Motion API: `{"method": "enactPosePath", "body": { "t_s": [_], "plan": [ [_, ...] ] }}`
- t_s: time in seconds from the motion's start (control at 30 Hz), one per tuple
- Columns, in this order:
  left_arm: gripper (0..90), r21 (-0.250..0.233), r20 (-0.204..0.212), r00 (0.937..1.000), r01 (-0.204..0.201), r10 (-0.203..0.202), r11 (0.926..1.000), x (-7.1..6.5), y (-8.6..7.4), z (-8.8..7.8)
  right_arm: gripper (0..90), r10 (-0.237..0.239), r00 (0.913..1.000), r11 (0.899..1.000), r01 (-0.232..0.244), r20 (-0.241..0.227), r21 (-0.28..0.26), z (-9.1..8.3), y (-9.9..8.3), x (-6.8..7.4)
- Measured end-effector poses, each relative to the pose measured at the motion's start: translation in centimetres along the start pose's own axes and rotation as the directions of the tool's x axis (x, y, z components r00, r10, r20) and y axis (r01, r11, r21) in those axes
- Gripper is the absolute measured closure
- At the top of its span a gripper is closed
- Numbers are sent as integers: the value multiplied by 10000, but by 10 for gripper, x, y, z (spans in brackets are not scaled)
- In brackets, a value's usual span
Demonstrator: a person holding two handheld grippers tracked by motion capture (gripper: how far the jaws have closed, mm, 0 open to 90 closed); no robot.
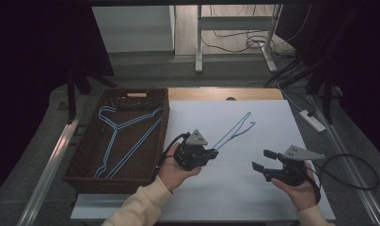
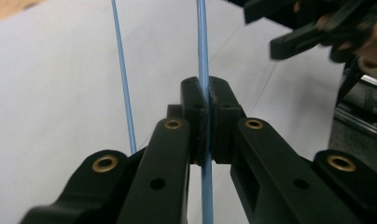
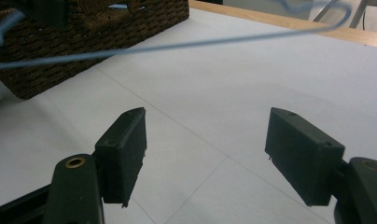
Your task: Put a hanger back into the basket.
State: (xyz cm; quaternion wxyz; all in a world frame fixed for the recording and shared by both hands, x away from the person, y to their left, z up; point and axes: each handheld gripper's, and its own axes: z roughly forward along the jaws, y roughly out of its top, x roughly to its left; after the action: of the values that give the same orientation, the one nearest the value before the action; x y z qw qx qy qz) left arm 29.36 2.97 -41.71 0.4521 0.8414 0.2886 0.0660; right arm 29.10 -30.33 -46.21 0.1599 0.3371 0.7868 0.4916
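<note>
The left gripper [image 1: 213, 153] pinched a thin blue wire hanger [image 1: 235, 129], jaws pressed together on one strand. The hanger was lifted over the middle of the white-covered desk [image 1: 254, 197], its hook towards the far edge. The right gripper [image 1: 262, 160], near the desk's right edge, had its jaws spread with nothing between them.

We see a light blue wire hanger [image 1: 233, 129] over the white table sheet [image 1: 254, 188], beside a dark brown woven basket [image 1: 87, 165]; both grippers' jaws are black.
</note>
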Motion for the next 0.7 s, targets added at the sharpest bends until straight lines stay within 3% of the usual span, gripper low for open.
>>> {"method": "enactPosePath", "body": {
  "t_s": [0.27,0.43,0.7],
  "plan": [
    [865,-588,394,9992,103,-80,9982,2,9,-29,300,-42,10000,9997,41,28,261,2,-2,0],
    [865,-1037,468,9989,143,-95,9945,9,15,-57,301,-50,10000,9992,47,76,401,4,-4,0],
    [865,-1656,74,9995,314,-306,9857,30,9,-95,303,-92,9999,9987,84,147,501,6,-5,0]
  ]
}}
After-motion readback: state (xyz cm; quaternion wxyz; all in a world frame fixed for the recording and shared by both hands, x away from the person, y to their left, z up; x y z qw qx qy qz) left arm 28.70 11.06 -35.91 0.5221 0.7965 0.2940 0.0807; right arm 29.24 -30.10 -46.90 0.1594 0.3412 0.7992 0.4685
